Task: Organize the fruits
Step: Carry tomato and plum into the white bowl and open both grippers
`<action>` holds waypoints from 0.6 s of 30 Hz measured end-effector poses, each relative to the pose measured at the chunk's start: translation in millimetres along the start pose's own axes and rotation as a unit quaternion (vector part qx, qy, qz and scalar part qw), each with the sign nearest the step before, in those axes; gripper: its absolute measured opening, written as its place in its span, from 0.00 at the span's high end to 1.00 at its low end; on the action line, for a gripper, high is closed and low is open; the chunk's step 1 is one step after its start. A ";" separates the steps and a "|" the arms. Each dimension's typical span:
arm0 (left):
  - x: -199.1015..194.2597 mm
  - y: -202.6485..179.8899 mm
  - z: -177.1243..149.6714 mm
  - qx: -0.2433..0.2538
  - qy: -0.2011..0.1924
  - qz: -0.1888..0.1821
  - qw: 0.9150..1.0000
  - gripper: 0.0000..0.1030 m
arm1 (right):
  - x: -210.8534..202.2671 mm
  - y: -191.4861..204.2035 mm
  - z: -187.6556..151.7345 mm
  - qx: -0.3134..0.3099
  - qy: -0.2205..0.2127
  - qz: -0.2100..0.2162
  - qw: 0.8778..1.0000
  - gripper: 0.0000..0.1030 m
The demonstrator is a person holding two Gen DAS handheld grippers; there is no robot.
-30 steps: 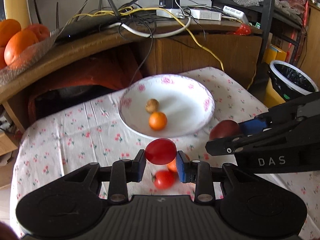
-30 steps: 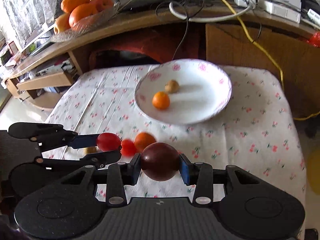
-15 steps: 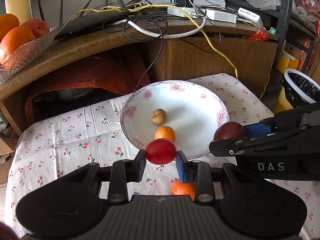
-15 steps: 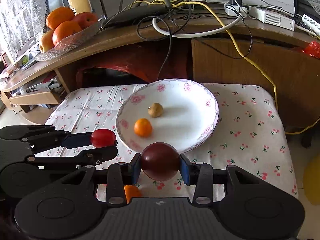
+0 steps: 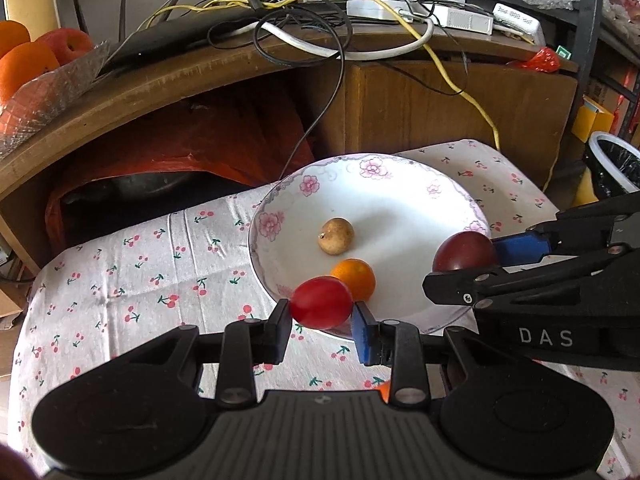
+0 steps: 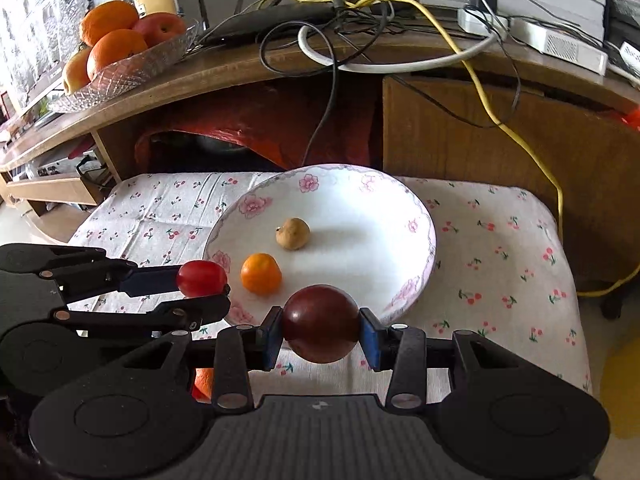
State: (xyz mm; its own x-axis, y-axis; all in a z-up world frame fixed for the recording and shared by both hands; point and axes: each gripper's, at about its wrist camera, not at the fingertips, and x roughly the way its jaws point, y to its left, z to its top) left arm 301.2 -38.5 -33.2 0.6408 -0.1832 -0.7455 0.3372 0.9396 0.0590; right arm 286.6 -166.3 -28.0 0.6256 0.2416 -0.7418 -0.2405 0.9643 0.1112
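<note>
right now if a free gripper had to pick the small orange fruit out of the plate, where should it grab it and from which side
Probably from above, fingers closing across its widest middle. The small orange fruit is round and sits loose on the plate floor, so no side is special. Keep the fingers off the line toward the brown fruit behind it, and stay clear of the raised near rim.

A wooden shelf [image 6: 248,68] curves across the back from nine o'clock to three o'clock. At its ten o'clock end stands a glass dish [image 6: 132,68] heaped with oranges and an apple. Toward twelve o'clock lies a tangle of cables [image 6: 360,28]: a thick white loop, black leads and a yellow cable [image 6: 492,112] running down to four o'clock. White adapters [image 5: 460,20] sit at one o'clock. Under the shelf, red cloth [image 5: 192,140] covers something. A lined bin [image 5: 616,164] stands at three o'clock. A cherry-print cloth [image 6: 500,248] covers the worktop.
</note>
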 end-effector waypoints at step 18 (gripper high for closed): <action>8.9 3.9 3.4 0.007 -0.004 0.020 1.000 0.60 | 17.9 -1.3 3.2 -0.009 -0.001 -0.002 1.000 0.63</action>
State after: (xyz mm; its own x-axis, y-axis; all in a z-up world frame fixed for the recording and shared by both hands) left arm 310.5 -37.5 -37.4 0.6592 -0.1475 -0.7373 0.3207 0.9421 0.0982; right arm 300.5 -162.9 -39.3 0.6283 0.2373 -0.7409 -0.2511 0.9632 0.0956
